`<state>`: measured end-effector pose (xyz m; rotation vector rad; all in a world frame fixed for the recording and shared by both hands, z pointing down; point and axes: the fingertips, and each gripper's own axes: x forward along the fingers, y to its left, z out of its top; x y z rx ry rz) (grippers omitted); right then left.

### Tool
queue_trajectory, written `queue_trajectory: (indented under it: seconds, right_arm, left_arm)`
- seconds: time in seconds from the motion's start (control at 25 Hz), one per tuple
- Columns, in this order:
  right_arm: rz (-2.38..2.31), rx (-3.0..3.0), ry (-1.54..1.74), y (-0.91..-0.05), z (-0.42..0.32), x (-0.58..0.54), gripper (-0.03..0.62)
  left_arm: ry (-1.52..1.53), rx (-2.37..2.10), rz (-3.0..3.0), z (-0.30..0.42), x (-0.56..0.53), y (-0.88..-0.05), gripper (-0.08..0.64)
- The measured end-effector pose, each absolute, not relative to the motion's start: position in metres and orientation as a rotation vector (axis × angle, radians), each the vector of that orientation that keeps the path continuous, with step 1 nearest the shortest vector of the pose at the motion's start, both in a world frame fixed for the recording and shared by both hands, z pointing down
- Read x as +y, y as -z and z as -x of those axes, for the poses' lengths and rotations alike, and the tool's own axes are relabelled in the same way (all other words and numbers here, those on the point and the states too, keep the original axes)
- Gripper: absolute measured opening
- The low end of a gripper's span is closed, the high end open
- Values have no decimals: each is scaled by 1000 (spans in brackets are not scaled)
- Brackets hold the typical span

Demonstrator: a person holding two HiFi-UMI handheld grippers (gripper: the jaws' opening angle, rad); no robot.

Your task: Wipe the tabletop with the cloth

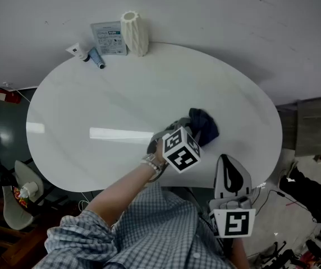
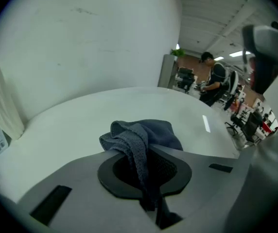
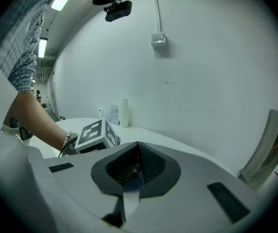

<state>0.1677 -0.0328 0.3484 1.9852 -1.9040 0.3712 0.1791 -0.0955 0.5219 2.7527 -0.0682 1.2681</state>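
White wall (image 1: 205, 10) fills the top of the head view, and a big white oval table (image 1: 93, 100) lies below it. At the upper left of the table, close to the wall, sit a small bottle (image 1: 79, 51), a blue tube (image 1: 96, 58), a flat packet (image 1: 109, 38) and a tall white vase (image 1: 134, 33) with ribs, all near each other. The rest of the table top is bare and shiny. A little right of the middle of the frame lies the dark blue cloth (image 1: 204, 125), bunched up and resting on the table. The left gripper (image 1: 193, 132) reaches to it from the lower middle, on an arm in a checked sleeve (image 1: 121, 228). In the left gripper view, the left gripper (image 2: 145, 155) has its jaws pinched tight on a fold of the cloth (image 2: 151, 132), and the rest of the cloth spills out in front onto the table. At the lower right of the head view, the right gripper (image 1: 228, 161) hangs by the near edge of the table, well apart from the cloth. In the right gripper view, the right gripper (image 3: 137, 152) has its jaws pressed together with nothing between them.
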Motion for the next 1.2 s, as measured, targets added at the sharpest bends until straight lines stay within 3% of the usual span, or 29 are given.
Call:
queue_trajectory:
  seconds: [0.48, 1.2]
  right_arm:
    - [-1937, -1969, -311, -340, -145, -33, 9]
    - [-1726, -2201, -193, -328, -86, -70, 9]
  left_arm:
    - [-1309, 243, -2722, -100, 2, -529, 33]
    - [-1224, -534, -2356, 88, -52, -535, 35]
